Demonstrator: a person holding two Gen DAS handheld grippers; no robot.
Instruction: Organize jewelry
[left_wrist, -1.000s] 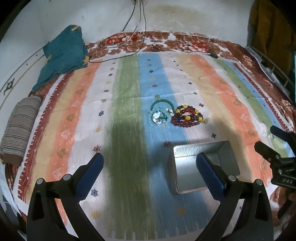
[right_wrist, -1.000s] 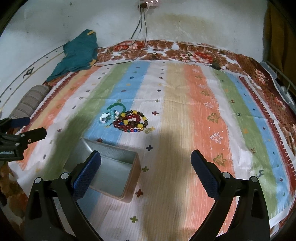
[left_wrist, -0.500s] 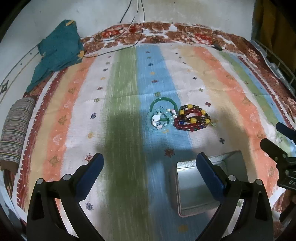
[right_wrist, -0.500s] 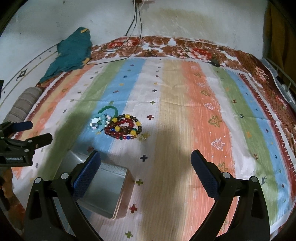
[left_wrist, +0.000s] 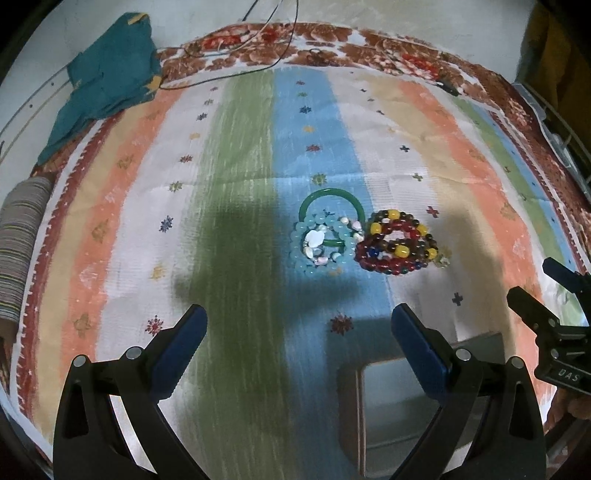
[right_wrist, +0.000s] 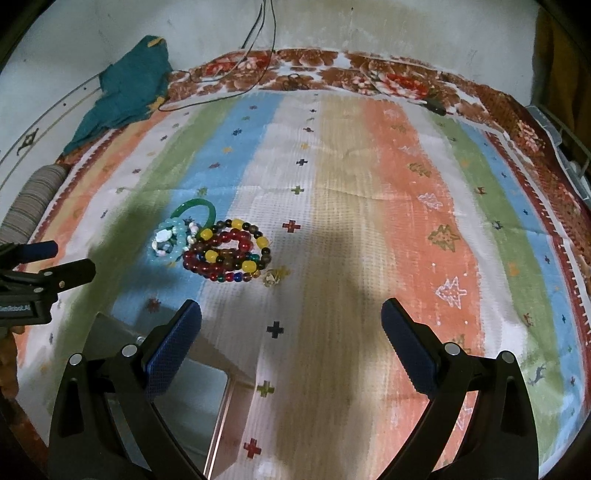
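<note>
Claws (left_wrist: 299, 332) (right_wrist: 291, 326) both spread, empty, above tin (left_wrist: 391, 402); bracelets (left_wrist: 364, 238) beyond, unobstructed.

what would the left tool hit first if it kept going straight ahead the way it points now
Probably the striped cloth, then the light blue bead bracelet just past it; nothing stands between. The left tool is open and empty. Depth is uncertain.

You are working in a home, on what looks like a bed or floor mat pushed against a stained, plastered wall (right_wrist: 388, 26). A striped cloth (left_wrist: 243, 184) with small woven motifs lies over a floral blanket (right_wrist: 332, 72). A crumpled teal garment (left_wrist: 107, 81) sits near the wall, a striped bolster (left_wrist: 18, 243) lies along one edge, and loose cables (left_wrist: 229, 72) trail down the wall.
</note>
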